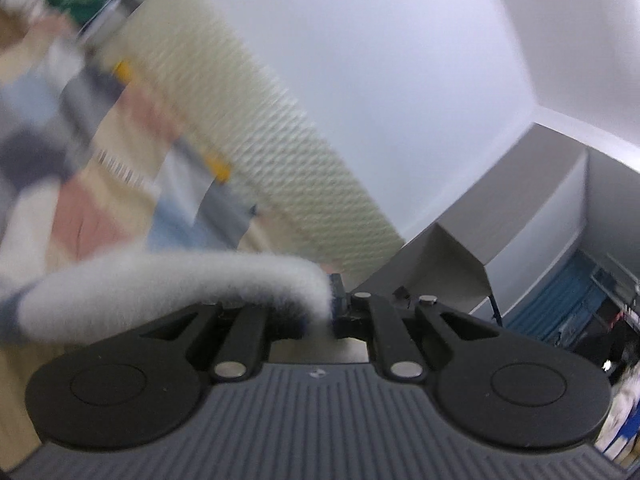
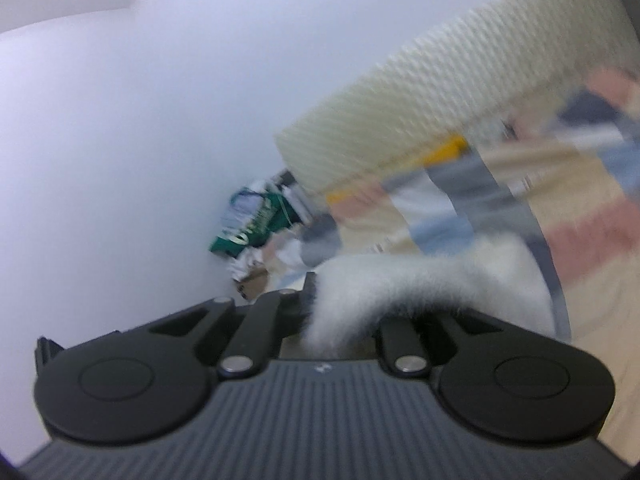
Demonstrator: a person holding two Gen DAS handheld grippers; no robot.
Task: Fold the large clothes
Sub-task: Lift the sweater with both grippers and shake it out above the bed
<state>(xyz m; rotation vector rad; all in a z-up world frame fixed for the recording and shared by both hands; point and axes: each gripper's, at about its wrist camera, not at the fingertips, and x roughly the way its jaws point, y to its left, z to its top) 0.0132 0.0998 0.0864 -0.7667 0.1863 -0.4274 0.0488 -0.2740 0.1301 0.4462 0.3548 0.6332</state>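
My left gripper (image 1: 338,308) was clenched on the white fleecy garment (image 1: 168,284), whose edge trailed off toward nine o'clock; my right gripper (image 2: 316,312) was likewise clamped on the same fleece (image 2: 432,284), which arched toward three o'clock; behind both, blurred, stood a cream textured mattress (image 1: 256,120) and a patterned rug (image 2: 560,208).

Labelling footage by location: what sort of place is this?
Probably a bedroom at home: a cream textured mattress, a patchwork bedcover, and a grey wardrobe against white walls. Both views are blurred.
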